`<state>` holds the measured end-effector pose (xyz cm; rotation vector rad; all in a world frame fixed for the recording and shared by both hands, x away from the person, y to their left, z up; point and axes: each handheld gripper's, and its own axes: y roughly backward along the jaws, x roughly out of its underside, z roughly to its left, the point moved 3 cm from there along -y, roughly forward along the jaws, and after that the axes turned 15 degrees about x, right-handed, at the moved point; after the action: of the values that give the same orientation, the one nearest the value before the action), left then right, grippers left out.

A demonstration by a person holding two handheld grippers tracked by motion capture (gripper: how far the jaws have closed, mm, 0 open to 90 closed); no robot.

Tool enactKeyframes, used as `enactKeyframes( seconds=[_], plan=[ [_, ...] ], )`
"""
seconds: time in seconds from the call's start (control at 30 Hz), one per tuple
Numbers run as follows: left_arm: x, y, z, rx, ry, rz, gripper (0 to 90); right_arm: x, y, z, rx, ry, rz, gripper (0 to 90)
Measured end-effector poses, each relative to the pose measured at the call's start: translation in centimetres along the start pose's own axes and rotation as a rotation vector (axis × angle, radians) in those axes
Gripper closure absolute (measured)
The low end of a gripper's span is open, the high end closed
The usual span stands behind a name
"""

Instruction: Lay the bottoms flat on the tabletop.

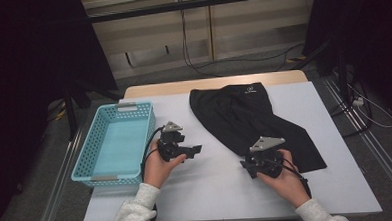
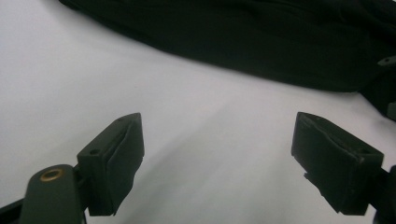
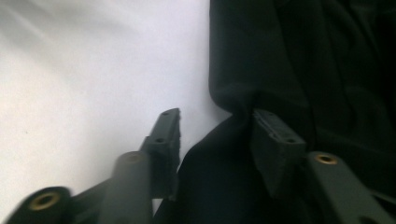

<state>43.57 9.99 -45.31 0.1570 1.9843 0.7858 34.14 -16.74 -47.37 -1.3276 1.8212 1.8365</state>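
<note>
One black garment [image 1: 254,120], one blue basket [image 1: 100,144], two tongs, one table [image 1: 207,190].

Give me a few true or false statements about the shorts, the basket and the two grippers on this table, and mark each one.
1. The black shorts lie on the table, outside the basket. True.
2. The blue basket holds folded clothes. False: nothing lies in it.
3. The left gripper has its jaws spread wide over bare table. True.
4. The right gripper is far from the shorts. False: the fabric's edge sits between its jaws.
5. The basket stands right of the shorts. False: it stands to their left.
</note>
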Motion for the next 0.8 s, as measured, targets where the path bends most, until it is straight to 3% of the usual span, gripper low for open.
enactKeyframes(
  seconds=[0.07,0.13,0.17,0.2,0.47,0.5,0.8],
  plan=[
    [0.0,0.0,-0.1,0.003,0.004,0.001,16.9,0.2,-0.3,0.1,-0.001,0.003,0.009,66.4],
    [0.0,-0.1,-0.2,0.004,0.004,0.001,17.0,0.1,-0.2,0.0,0.005,0.019,0.015,83.2],
    [0.0,-0.2,-0.3,-0.012,0.004,-0.004,17.0,0.1,-0.3,0.0,-0.002,0.019,0.016,86.2],
    [0.0,-0.2,-0.3,0.002,0.002,-0.003,17.0,0.1,-0.3,-0.1,-0.012,0.014,0.015,89.1],
    [0.0,-0.2,-0.3,-0.011,0.001,-0.002,17.0,-0.7,1.0,0.0,-0.054,0.017,-0.014,90.0],
    [0.0,-0.1,-0.2,0.007,0.004,0.005,17.0,-0.8,1.2,0.2,-0.066,0.025,-0.017,90.0],
    [0.0,0.0,-0.2,0.006,0.007,0.003,17.0,-1.4,1.9,2.9,-0.14,0.114,-0.05,88.9]
  ],
)
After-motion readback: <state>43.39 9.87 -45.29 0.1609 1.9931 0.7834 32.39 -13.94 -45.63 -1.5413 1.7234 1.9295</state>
